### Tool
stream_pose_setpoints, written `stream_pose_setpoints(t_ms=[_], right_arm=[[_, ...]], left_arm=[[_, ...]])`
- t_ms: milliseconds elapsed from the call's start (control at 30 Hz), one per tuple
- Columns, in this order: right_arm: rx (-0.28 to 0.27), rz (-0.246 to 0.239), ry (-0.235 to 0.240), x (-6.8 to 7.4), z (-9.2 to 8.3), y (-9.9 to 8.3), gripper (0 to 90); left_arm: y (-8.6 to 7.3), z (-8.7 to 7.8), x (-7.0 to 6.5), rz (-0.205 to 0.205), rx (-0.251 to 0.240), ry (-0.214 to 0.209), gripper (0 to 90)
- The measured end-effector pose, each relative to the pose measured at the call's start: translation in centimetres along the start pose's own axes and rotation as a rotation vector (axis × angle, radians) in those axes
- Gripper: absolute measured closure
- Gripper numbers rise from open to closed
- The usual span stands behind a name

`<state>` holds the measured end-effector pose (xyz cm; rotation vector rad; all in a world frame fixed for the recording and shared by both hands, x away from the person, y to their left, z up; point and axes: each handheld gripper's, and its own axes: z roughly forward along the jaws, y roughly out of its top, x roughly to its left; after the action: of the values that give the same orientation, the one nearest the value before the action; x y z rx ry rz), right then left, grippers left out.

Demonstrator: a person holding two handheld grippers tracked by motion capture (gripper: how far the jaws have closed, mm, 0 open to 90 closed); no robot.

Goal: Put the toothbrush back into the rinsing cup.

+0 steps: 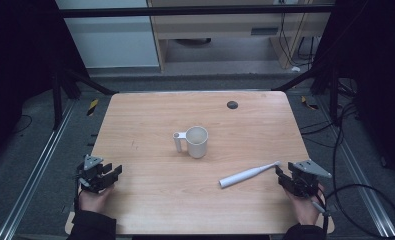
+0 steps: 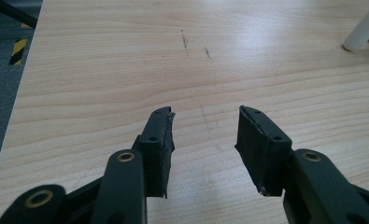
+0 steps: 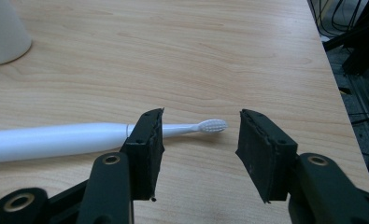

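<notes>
one white toothbrush (image 3: 56,140) beside right gripper (image 3: 201,140), jaws apart; no legible writing.

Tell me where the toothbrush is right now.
In the high view the white toothbrush lies flat on the table's near right part, its head just before the open right tool, the cup beyond.

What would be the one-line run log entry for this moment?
left tongs: open, nothing held | right tongs: open, beside brush head | white electric toothbrush: lying flat on table | white plastic handled cup: upright, mid-table
</notes>
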<state>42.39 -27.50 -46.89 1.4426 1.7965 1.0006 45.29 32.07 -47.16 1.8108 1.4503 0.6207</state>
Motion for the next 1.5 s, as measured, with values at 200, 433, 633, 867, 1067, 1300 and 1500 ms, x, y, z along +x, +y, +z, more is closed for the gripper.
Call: stream_pose_setpoints(t_ms=[200, 433, 633, 867, 1067, 1300, 1500], right_arm=[[0.014, 0.012, 0.035, 0.1, -0.6, -0.1, 54.9], [0.004, 0.003, 0.058, 0.8, -1.1, 0.2, 59.4], [0.006, -0.01, 0.089, 1.5, -1.1, 0.5, 66.1], [0.024, -0.019, 0.114, 2.2, -0.6, 0.6, 72.0], [0.046, -0.028, 0.13, 2.8, 0.0, 0.5, 79.3], [0.079, -0.024, 0.139, 2.9, 1.0, 0.5, 85.0], [0.127, -0.037, 0.12, 3.1, 2.7, 0.4, 89.2]], left_arm=[[0.1, -0.4, -0.2, 0.008, 0.001, 0.004, 60.5], [0.3, -0.4, -0.6, 0.049, 0.01, 0.004, 66.0], [0.5, -0.4, -0.7, 0.057, 0.017, 0.014, 69.0], [0.7, -0.4, -0.7, 0.058, 0.029, 0.012, 72.2], [0.7, -0.4, -0.6, 0.052, 0.038, -0.007, 76.0], [0.8, -0.3, -0.6, 0.05, 0.048, -0.007, 76.3], [0.7, -0.2, -0.7, 0.053, 0.05, 0.007, 74.4]])
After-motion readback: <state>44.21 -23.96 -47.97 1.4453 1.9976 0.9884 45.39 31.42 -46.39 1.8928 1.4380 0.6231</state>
